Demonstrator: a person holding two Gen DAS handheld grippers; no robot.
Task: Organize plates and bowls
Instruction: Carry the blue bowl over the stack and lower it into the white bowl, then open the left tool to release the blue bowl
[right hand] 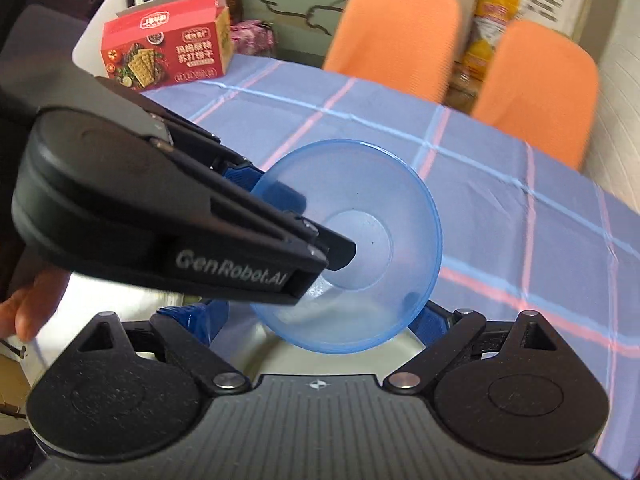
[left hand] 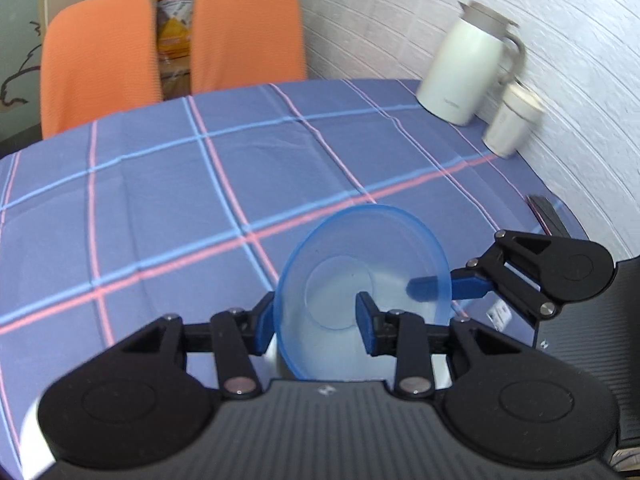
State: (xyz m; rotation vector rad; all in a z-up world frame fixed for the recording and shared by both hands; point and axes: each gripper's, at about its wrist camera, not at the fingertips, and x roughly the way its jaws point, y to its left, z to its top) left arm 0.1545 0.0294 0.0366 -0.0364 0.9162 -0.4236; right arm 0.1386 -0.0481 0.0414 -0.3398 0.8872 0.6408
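A translucent blue bowl (left hand: 360, 296) is tilted above the table, over a white plate (right hand: 344, 362) that shows under it in the right wrist view. My left gripper (left hand: 316, 324) has one blue finger inside the bowl and one outside its left wall, pinching that wall. My right gripper (left hand: 430, 286) comes in from the right with a finger across the bowl's right rim. In the right wrist view the bowl (right hand: 360, 240) sits between my right gripper's (right hand: 320, 320) blue fingers, which are wide apart; whether they press it I cannot tell. The left gripper (right hand: 280, 208) reaches in from the left.
The table has a blue plaid cloth (left hand: 160, 200). A white thermos jug (left hand: 468, 64) and a white cup (left hand: 512, 120) stand at the far right by the wall. A red cracker box (right hand: 168, 52) stands at the far left. Two orange chairs (left hand: 172, 48) stand behind the table.
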